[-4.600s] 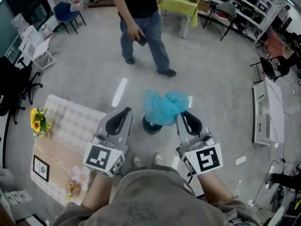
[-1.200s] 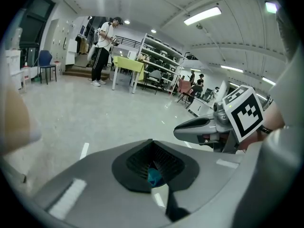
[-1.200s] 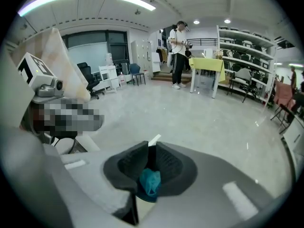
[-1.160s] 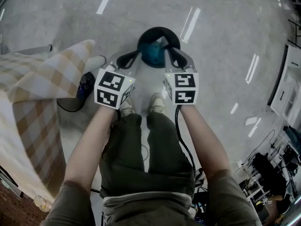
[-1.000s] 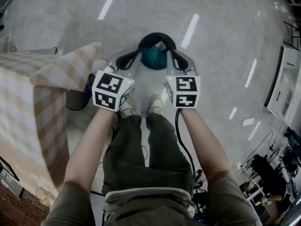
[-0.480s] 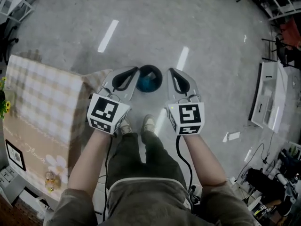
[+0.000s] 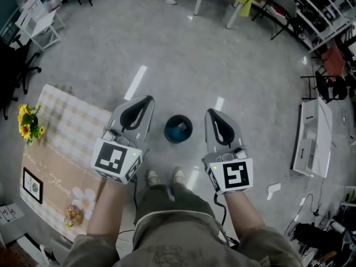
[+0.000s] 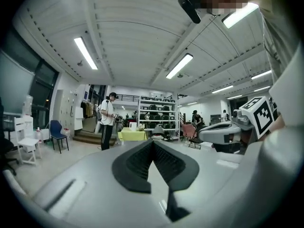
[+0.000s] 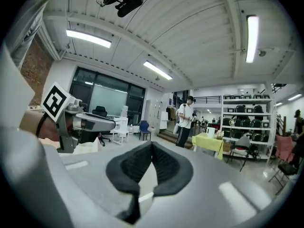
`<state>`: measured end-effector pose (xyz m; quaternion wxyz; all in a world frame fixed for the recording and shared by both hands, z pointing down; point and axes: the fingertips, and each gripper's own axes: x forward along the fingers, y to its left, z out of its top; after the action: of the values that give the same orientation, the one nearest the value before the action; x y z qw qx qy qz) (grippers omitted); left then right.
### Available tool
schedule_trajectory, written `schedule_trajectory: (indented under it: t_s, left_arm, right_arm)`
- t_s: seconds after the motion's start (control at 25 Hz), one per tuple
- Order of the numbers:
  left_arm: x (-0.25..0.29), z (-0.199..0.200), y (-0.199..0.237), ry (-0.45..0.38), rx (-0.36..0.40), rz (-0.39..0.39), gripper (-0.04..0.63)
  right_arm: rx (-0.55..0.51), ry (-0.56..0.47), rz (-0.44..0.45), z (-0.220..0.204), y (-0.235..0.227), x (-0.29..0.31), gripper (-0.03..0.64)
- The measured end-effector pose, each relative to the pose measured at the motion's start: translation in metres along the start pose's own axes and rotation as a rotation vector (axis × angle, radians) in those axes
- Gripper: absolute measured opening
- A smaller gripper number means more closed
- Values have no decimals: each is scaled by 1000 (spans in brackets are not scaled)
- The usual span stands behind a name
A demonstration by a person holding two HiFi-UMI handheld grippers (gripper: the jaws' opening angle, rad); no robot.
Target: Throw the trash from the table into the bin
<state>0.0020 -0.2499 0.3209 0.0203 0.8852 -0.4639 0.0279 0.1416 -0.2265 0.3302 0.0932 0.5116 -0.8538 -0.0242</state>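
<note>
- The left gripper (image 7: pixel 147 100) is seen in its own view with the dark pads pressed together at the tips. Nothing is gripped.
- The right gripper (image 7: pixel 211 114) is likewise closed tip to tip, and nothing is carried.
- The blue trash (image 7: pixel 179 132) is found inside the round dark bin (image 7: pixel 178 118) on the floor. From the head view, the left gripper is at 9 o'clock of the bin and the right gripper at 3 o'clock.
- The drop is judged to be done, so the step in hand is taken as a clean withdrawal and a check for leftovers.
- The checked table (image 7: pixel 61 149), at 8 o'clock of the bin, should be scanned before the task is called finished. Only sunflowers (image 7: pixel 29 124), a small frame (image 7: pixel 33 186) and a small amber item that cannot be identified are seen on it. None is judged to be trash.
- Both grippers are best kept closed and level, clear of the bin rim and the cloth edge.
- Care is advised near the feet, since the bin stands just ahead of them at 12 o'clock.
</note>
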Motion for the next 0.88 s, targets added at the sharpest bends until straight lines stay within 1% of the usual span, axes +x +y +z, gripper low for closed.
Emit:
schedule_trajectory:
  t_s: [0.2,0.32,0.48,0.64,0.88]
  left_arm:
    - [-34,59,-4,-76,27,53,7]
    - [-51,83,-10,-96,36,64,8]
    - [-74,106,-15,-112,72,67,6]
    - [-86,124,-19,-132,87,80,7]
    - [-102,145,-28,-154,101,97,8]
  right_arm:
    - [0,-95,24,67,11,-28,3]
    - [-27,-134,43,95,19,-41,3]
    - [-53,-191,49,129,30,-52,3]
    - [-78,-246,48,155,33,-62,3]
    - [-89,-294,43,176,32,-85,3]
